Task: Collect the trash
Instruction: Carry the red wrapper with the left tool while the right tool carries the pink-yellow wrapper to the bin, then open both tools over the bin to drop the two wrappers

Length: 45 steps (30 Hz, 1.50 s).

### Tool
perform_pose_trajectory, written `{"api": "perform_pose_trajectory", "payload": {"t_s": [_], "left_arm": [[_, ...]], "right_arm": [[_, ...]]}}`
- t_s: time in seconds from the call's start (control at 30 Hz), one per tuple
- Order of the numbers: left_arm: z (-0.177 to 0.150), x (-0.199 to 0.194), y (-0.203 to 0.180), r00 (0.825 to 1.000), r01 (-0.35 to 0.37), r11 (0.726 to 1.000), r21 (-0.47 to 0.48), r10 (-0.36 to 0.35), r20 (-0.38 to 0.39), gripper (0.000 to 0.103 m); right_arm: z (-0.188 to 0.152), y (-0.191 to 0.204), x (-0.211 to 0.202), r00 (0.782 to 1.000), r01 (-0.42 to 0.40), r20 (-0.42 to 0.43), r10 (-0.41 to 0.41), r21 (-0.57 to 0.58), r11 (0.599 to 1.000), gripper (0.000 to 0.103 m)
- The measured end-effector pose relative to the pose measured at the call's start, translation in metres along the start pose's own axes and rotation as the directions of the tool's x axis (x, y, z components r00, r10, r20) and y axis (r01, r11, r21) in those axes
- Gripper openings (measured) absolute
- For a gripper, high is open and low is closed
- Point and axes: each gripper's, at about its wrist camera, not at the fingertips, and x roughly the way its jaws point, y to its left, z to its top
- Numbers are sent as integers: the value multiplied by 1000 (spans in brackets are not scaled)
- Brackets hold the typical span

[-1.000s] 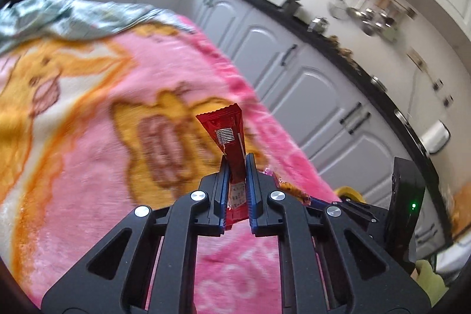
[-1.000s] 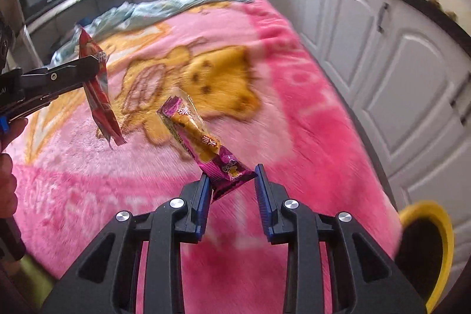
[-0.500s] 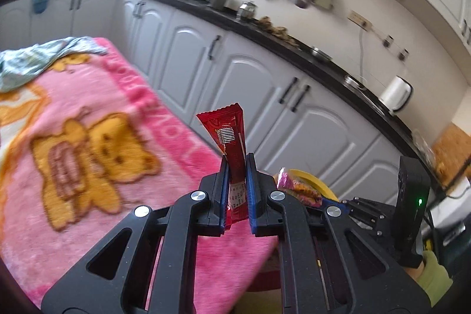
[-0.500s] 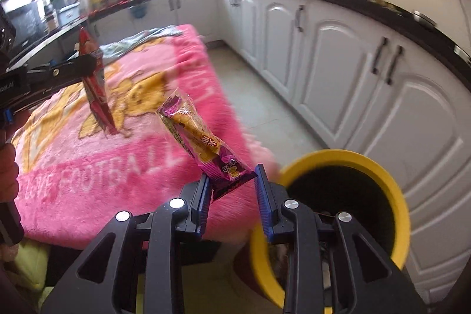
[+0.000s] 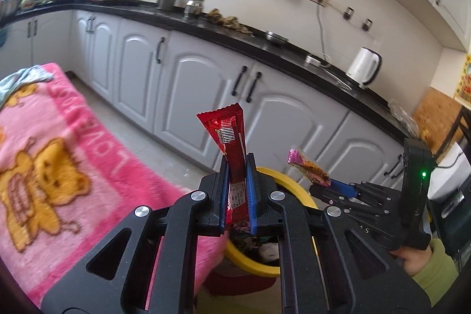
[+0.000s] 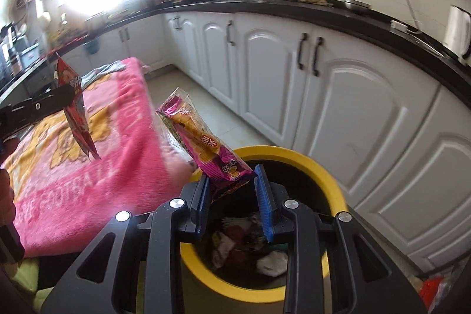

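A red wrapper (image 5: 232, 149) is clamped upright in the left gripper (image 5: 238, 196) and a purple wrapper (image 6: 206, 146) is pinched aslant in the right gripper (image 6: 232, 196), both held over a yellow bin (image 6: 329, 187) of rubbish beside a pink blanket (image 6: 88, 167), with white cabinets (image 6: 338, 96) beyond.

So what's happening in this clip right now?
A person is clearing snack wrappers into a yellow bin beside a table with a pink blanket. The left gripper is clamped on a red wrapper. The right gripper holds a purple wrapper over the bin, which already has trash inside.
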Motion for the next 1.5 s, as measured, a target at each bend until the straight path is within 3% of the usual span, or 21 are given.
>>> {"api": "perform_pose_trajectory", "payload": {"t_s": [0.47, 0.93, 0.97, 1.0, 1.03, 1.27, 1.5], "left_arm": [[-12, 65, -59, 994, 78, 991, 106, -70, -81, 6], [-40, 109, -71, 980, 107, 986, 131, -83, -178, 8], [-41, 110, -70, 980, 104, 986, 128, -80, -185, 11], [-42, 112, -68, 979, 96, 988, 124, -72, -189, 26], [-43, 112, -67, 979, 94, 989, 118, -70, -192, 44], [-42, 100, -56, 980, 77, 992, 104, -56, -192, 63], [-36, 75, -44, 985, 38, 995, 89, -23, -169, 87]], "right_arm": [[-22, -62, -15, 997, 79, 10, -81, 129, 989, 28], [-48, -70, 17, 996, 64, -76, -51, 176, 982, 30], [-49, -70, 19, 995, 62, -82, -48, 175, 983, 38], [-51, -69, 20, 995, 68, -88, -53, 175, 982, 51], [-52, -70, 20, 994, 80, -91, -64, 178, 981, 56], [-56, -70, -1, 993, 103, -67, -92, 180, 978, 65], [-60, -55, -33, 992, 122, 4, -124, 179, 976, 81]]}}
